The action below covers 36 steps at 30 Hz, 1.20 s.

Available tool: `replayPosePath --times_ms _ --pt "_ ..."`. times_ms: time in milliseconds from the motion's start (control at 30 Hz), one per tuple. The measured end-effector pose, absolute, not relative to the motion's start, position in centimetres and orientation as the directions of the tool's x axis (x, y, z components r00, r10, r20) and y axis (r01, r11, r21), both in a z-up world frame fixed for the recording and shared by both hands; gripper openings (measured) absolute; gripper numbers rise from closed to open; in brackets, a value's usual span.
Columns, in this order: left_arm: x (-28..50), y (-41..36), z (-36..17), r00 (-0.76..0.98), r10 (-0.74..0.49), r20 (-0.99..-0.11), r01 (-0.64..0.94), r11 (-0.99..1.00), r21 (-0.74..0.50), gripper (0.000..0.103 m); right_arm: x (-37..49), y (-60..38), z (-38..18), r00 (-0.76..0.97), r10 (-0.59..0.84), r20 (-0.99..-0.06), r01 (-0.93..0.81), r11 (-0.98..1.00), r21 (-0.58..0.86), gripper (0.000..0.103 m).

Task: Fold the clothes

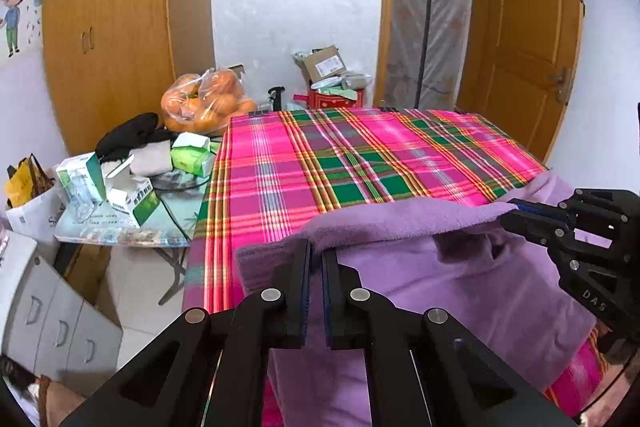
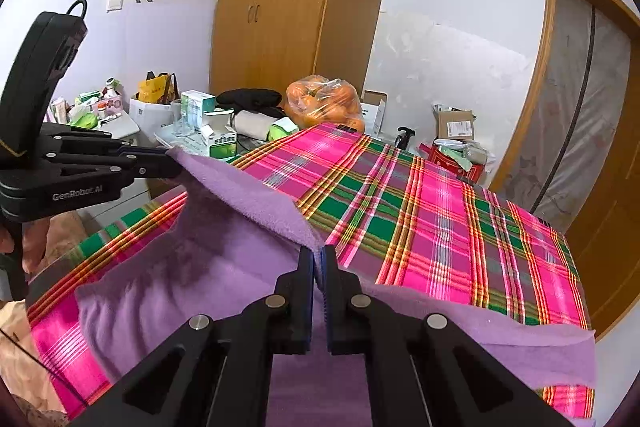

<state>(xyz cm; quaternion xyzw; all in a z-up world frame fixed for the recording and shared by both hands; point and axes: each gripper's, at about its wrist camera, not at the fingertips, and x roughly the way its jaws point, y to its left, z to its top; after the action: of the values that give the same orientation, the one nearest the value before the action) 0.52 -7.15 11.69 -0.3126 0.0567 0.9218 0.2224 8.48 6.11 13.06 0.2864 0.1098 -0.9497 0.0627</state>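
A purple fleece garment (image 1: 460, 283) lies on the near part of a table covered with a pink and green plaid cloth (image 1: 320, 155). Its far edge is lifted and stretched between both grippers. My left gripper (image 1: 316, 253) is shut on that edge at its left end. In the same view my right gripper (image 1: 510, 209) pinches the edge's other corner. From the right wrist, my right gripper (image 2: 319, 253) is shut on the purple garment (image 2: 192, 287), and my left gripper (image 2: 172, 157) holds the raised corner on the left. The plaid cloth (image 2: 440, 219) stretches beyond.
A cluttered side table (image 1: 120, 227) with green boxes, a black garment and a bag of oranges (image 1: 208, 103) stands left of the plaid table. Grey drawers (image 1: 52, 315) are at lower left. A wardrobe (image 1: 112, 27), cardboard boxes (image 1: 332, 75) and a wooden door (image 1: 532, 35) are behind.
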Motion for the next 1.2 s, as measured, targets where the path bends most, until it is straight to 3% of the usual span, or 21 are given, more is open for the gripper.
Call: replayPosePath --times_ms 500,867,1100,1200 --pt "7.2 -9.7 9.3 -0.695 0.4 -0.598 -0.429 -0.897 -0.102 0.005 15.3 4.2 11.2 -0.826 -0.031 -0.562 0.145 -0.976 -0.159 0.004" --pt "11.0 -10.3 6.5 -0.697 0.349 -0.626 -0.391 -0.917 -0.076 0.005 17.9 4.5 7.1 -0.764 -0.013 -0.645 0.128 -0.983 -0.132 0.004" --pt "11.0 -10.9 4.6 -0.64 0.36 -0.679 -0.361 -0.921 -0.148 0.005 18.0 4.9 4.8 -0.732 -0.015 -0.681 0.124 -0.986 -0.112 0.004" --pt "10.5 -11.5 3.8 -0.56 0.428 -0.709 -0.343 -0.899 -0.272 0.006 17.9 5.2 4.4 -0.725 -0.027 -0.688 0.122 -0.988 -0.09 0.004"
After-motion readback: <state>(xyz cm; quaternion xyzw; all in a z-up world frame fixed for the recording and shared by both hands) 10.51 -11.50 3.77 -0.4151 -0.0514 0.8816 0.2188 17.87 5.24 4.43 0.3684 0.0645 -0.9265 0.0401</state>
